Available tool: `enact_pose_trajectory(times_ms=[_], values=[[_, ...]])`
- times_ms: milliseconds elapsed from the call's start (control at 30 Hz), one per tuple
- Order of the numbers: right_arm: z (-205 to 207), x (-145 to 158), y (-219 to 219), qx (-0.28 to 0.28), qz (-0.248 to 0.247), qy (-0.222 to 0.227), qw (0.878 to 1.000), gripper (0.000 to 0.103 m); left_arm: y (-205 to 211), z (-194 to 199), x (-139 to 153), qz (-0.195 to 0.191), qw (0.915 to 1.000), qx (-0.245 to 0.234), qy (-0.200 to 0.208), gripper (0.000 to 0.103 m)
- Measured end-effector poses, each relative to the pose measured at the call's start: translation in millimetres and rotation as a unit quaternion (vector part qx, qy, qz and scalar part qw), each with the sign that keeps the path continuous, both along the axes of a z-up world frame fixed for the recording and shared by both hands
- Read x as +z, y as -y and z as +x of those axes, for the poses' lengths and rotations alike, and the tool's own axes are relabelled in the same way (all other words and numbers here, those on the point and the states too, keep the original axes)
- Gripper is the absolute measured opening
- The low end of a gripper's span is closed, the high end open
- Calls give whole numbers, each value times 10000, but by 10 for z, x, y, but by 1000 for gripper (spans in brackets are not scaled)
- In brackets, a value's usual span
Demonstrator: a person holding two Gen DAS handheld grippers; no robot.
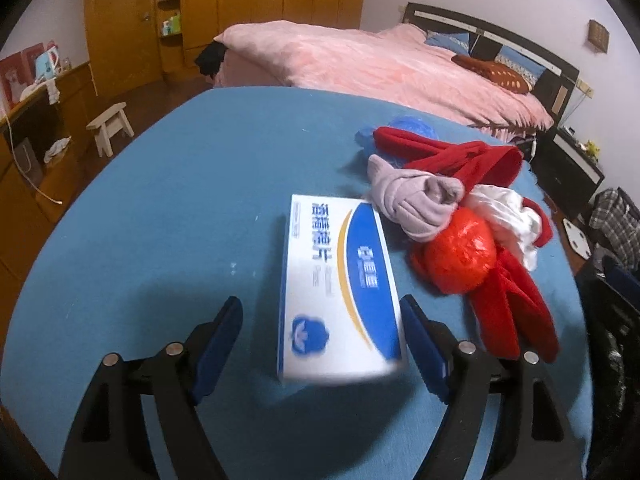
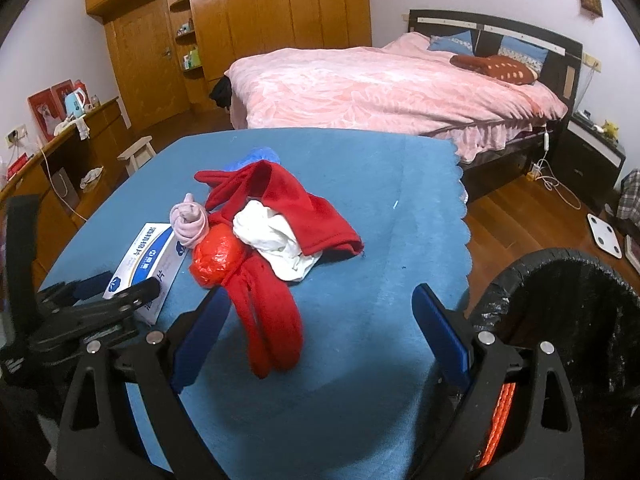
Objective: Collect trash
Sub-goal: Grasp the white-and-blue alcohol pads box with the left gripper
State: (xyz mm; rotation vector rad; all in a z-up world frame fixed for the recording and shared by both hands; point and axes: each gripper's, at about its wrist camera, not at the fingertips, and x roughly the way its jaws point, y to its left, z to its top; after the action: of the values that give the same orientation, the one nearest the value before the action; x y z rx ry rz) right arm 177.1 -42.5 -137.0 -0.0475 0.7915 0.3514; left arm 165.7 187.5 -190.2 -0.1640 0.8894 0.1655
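A white and blue cardboard box (image 1: 340, 292) lies on the blue table cloth (image 1: 180, 208). My left gripper (image 1: 322, 312) is open, its fingers on either side of the box's near end, not closed on it. The box (image 2: 140, 264) and the left gripper (image 2: 116, 292) also show in the right wrist view. Right of the box lie a crumpled red plastic bag (image 1: 460, 256), a pink sock ball (image 1: 416, 200), white cloth (image 1: 504, 216), red garments (image 1: 452, 156) and a blue bag (image 1: 408, 126). My right gripper (image 2: 320, 300) is open and empty above a red garment (image 2: 268, 320).
A black-lined trash bin (image 2: 560, 320) stands at the table's right edge, beside my right gripper. A bed with a pink cover (image 2: 380, 88) lies beyond the table. A wooden wardrobe (image 2: 260, 20), a small stool (image 2: 136, 154) and a side desk (image 2: 60, 160) stand at the left.
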Motion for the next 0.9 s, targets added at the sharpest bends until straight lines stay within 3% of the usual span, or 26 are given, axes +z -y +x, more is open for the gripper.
enact_pose_trajectory(times_ms=[167, 267, 500, 667, 733, 833, 900], values=[[34, 11, -1, -20, -7, 12, 10000, 90, -2, 152, -70, 75, 9998, -107, -162, 74], [36, 6, -7, -18, 5, -2, 10000, 90, 21, 129, -61, 131, 9997, -173, -129, 54], [37, -47, -142, 133, 1, -65, 9999, 90, -75, 2, 12, -54, 9999, -82, 28, 54], [48, -165, -310, 270, -66, -163, 9995, 83, -142, -161, 168, 20, 9999, -32, 155, 54], [59, -231, -340, 288, -88, -236, 9993, 77, -179, -216, 230, 31, 9998, -2, 200, 54], [79, -339, -424, 391, -177, -432, 9981, 58, -226, -274, 339, 8, 9996, 60, 273, 54], [86, -402, -454, 522, -116, -612, 9967, 26, -232, -289, 403, 20, 9996, 49, 292, 54]])
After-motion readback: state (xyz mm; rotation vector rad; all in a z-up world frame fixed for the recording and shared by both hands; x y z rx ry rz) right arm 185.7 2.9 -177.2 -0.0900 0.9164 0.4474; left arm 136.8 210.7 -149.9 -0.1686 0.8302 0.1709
